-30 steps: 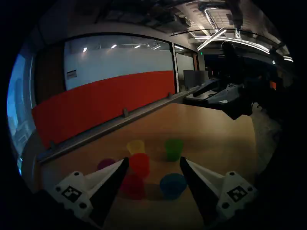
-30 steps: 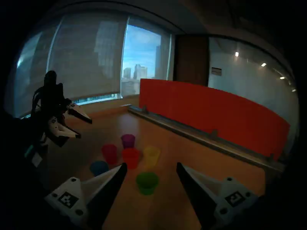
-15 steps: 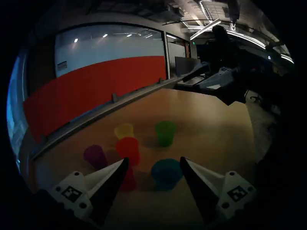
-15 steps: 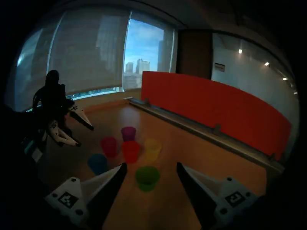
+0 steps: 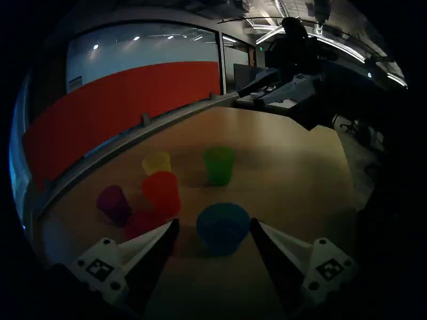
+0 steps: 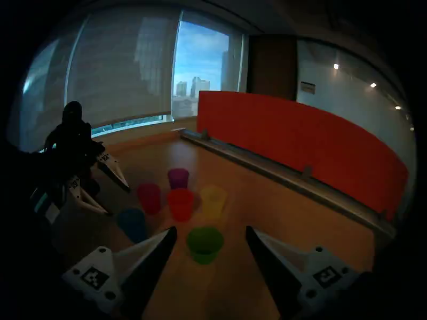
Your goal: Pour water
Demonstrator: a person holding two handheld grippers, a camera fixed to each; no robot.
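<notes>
Wooden table [image 6: 299,224] across the lower half of both views. Red partition [image 6: 320,138] along its far edge, running 12 to 3 o'clock in the right gripper view, with a bright window [image 6: 203,80] at 12. Left gripper [image 5: 212,221] at 6 o'clock in the left gripper view: fingers spread wide, gripping nothing. Blue cup [image 5: 222,234] upright on the table, seen between the two tips, no finger pressing on it. Right gripper [image 6: 210,229] at 6 o'clock in the right gripper view: likewise wide apart and empty, green cup [image 6: 205,244] upright in line with the gap. Other cups clustered close by in the left gripper view, all upright: red cup [image 5: 161,192] left of centre, yellow cup [image 5: 156,162] at 12 of it, purple cup [image 5: 113,204] at 9, pink cup [image 5: 140,224] at 7, just beside the left finger's tip.
</notes>
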